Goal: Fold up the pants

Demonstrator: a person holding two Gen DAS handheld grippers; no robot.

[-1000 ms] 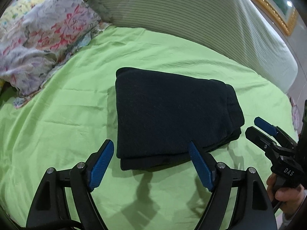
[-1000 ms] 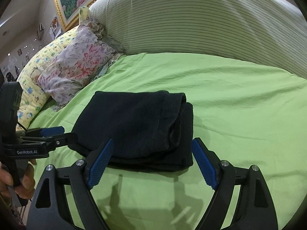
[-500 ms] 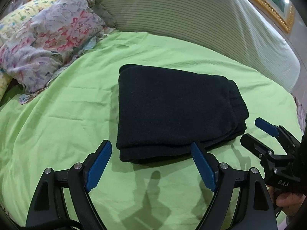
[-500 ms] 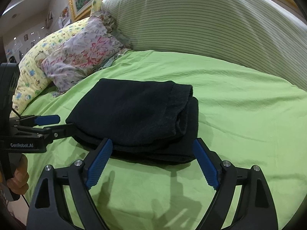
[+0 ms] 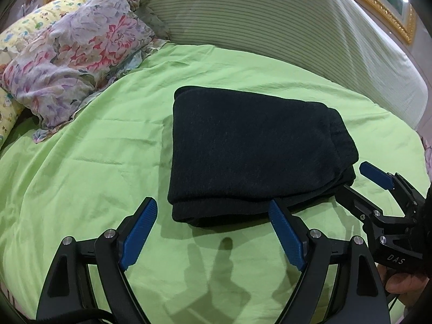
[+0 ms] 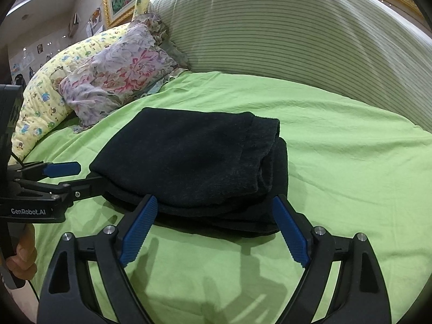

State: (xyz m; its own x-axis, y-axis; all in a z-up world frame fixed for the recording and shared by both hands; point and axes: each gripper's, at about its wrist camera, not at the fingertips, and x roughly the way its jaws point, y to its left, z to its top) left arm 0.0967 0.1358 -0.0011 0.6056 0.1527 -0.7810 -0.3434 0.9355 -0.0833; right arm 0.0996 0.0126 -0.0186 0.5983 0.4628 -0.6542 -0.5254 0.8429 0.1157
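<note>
Both sets of jaws stand wide with nothing between them: the left gripper [image 5: 213,232] hovers low over the bed, its blue pads [image 5: 139,233] spread at the near edge of the pants [image 5: 251,154], and the right gripper [image 6: 214,229] is spread the same way at the same bundle's near edge from its own side. The pants, dark and folded into a thick rectangular stack, lie flat on the green sheet [image 5: 89,178] just ahead of both pairs of jaws, with the layered open edges showing toward the right gripper. In the left wrist view the right gripper [image 5: 359,182] reaches in from the right, touching or nearly touching the stack's corner. Beyond the pants, to the left of the jaws, sits a floral pillow [image 5: 78,51] against a yellow patterned one [image 6: 43,100]; straight ahead rises a striped headboard cushion [image 6: 283,32]
</note>
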